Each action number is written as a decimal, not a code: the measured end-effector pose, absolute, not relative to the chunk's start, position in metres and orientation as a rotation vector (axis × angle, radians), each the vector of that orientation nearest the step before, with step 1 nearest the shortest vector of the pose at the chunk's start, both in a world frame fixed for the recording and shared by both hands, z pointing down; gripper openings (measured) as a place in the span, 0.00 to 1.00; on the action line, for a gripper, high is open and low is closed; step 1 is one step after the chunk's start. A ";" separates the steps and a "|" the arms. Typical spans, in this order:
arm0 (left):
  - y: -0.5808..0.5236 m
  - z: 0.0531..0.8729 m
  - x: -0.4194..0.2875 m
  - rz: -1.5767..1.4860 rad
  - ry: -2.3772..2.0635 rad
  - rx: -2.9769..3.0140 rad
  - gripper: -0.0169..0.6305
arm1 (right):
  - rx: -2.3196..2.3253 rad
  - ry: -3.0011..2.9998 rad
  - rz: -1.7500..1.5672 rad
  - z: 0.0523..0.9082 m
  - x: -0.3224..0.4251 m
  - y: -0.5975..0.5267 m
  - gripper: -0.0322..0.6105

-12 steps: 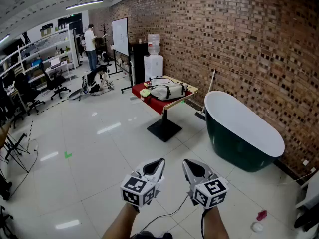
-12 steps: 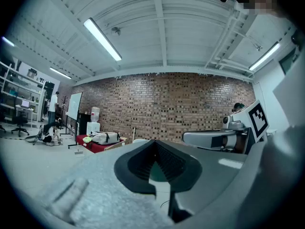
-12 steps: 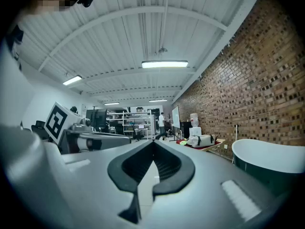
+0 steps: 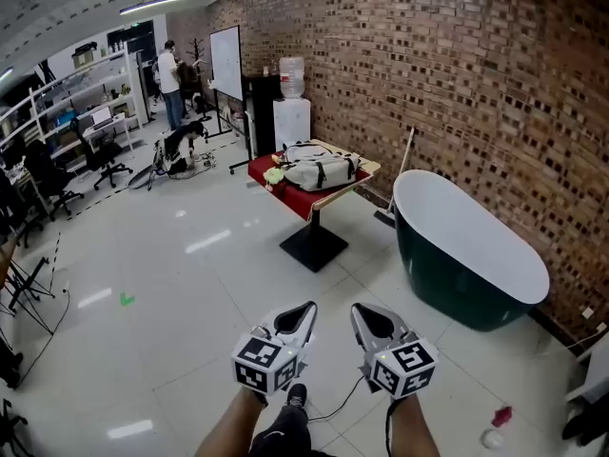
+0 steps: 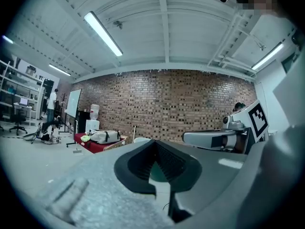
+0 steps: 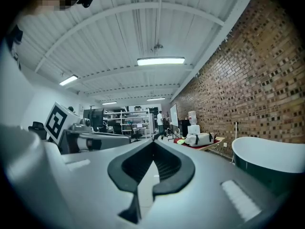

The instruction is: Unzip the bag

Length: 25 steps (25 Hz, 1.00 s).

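Observation:
A pale grey bag (image 4: 321,170) with dark straps lies on a small table (image 4: 306,198) with a red top, far ahead near the brick wall. It also shows small in the left gripper view as the bag (image 5: 105,136) and in the right gripper view as the bag (image 6: 199,139). My left gripper (image 4: 306,309) and right gripper (image 4: 359,312) are held level side by side at the bottom of the head view, far from the table. Both are shut with nothing between the jaws.
A dark green bathtub (image 4: 466,251) with a white inside stands right of the table by the brick wall. A water dispenser (image 4: 292,109) and a whiteboard (image 4: 226,63) stand behind the table. A person (image 4: 169,72) stands far back by shelves. A cable (image 4: 335,409) trails on the white tiled floor.
The view has shifted slightly and a dark shoe has come into sight at the bottom between my forearms. Both grippers keep their place in the view.

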<state>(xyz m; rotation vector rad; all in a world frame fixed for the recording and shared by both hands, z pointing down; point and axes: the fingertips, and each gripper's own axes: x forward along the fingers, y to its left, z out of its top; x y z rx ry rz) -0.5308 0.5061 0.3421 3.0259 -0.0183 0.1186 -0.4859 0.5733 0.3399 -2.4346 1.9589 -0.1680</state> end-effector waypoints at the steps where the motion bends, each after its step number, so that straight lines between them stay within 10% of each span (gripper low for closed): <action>1: 0.498 0.344 -0.522 0.112 -0.008 3.024 0.03 | -2.444 1.955 -0.169 0.342 -0.478 0.565 0.06; 25: 0.213 0.367 -0.273 0.069 0.049 2.978 0.03 | -2.533 1.950 -0.182 0.357 -0.241 0.276 0.06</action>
